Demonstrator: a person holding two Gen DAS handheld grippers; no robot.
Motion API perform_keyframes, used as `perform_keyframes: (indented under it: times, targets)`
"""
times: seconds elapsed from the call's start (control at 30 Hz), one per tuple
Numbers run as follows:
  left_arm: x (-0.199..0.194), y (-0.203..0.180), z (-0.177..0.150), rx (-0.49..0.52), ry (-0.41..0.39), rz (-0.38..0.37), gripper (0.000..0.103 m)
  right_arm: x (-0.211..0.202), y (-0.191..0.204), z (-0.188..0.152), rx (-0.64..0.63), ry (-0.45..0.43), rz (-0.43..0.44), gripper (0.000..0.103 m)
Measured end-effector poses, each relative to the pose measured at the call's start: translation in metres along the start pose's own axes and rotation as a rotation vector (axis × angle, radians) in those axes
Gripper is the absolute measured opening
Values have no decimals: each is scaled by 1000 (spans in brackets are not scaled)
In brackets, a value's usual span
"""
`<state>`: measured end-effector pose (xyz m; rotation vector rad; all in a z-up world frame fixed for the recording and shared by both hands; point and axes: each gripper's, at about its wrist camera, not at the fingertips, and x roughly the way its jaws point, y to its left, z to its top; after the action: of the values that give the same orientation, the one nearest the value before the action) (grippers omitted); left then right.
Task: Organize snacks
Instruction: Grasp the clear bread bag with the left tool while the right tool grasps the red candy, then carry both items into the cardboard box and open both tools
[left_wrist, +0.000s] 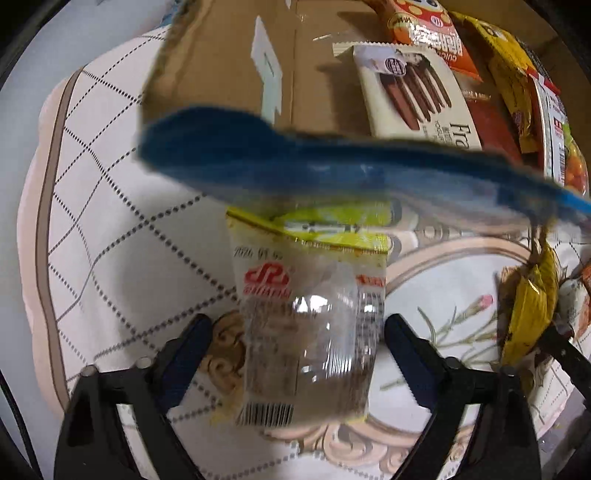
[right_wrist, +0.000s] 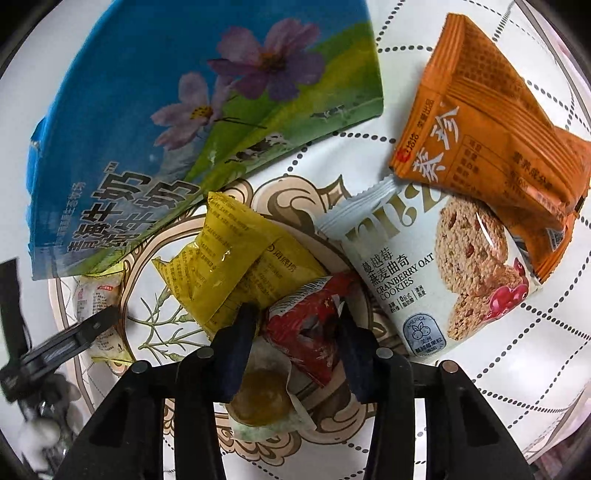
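A clear snack packet (left_wrist: 306, 314) with a yellow top and a red logo lies flat on the cloth. My left gripper (left_wrist: 297, 330) points down over it, open, one finger on each side; the left finger stands clear of the packet's edge. In the right wrist view my right gripper (right_wrist: 297, 319) is shut on a small red wrapped snack (right_wrist: 306, 328). That snack sits among yellow packets (right_wrist: 229, 258) and a round pastry in a clear wrapper (right_wrist: 262, 398). The open cardboard box (left_wrist: 221, 55) beyond the left gripper holds a chocolate-stick pack (left_wrist: 413, 92) and other packets.
The box's blue flap (left_wrist: 332, 162) hangs over the far end of the clear packet. A cranberry oat cookie pack (right_wrist: 443, 273) and an orange packet (right_wrist: 480, 122) lie right of the red snack. The white dotted tablecloth (left_wrist: 110, 221) shows at the left.
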<state>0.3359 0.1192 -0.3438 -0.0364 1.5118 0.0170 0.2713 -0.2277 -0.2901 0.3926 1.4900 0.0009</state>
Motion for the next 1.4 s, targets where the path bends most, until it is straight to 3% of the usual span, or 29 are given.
perform_keyframes:
  times: [0.07,0.1,0.3,0.53,0.7,0.83,1.1,1.23,1.4]
  targets:
    - [-2,-1,-4,5,-14,11,51,-5,-1,-2,-17,-3,-1,39]
    - [-5,-1,-8,-2,-18,11,49,-8,-2,-3,-24,-5,-2,38]
    - [-25,-6,-55,-20,-19,-32,48,-24,-9,-19,-62,5,14,36]
    - [-51,-24,-129,-24,-3,-108,48,-50,-28,-67,-105,83,75,36]
    - [-50,-50,-155,38,3,-85,48,-51,-35,-93,-125,135,93,36]
    - [-42,-63,-165,58,4,-53,49,-42,-41,-96,-103,154,103,36]
    - [-26,-75,-152,72,2,-24,50,-34,-43,-93,-88,166,97,38]
    - [-29,-77,-147,60,-9,-37,47,-36,-38,-95,-107,152,90,38]
    - [-61,-62,-158,34,-21,-86,44,-42,-23,-98,-139,124,94,36]
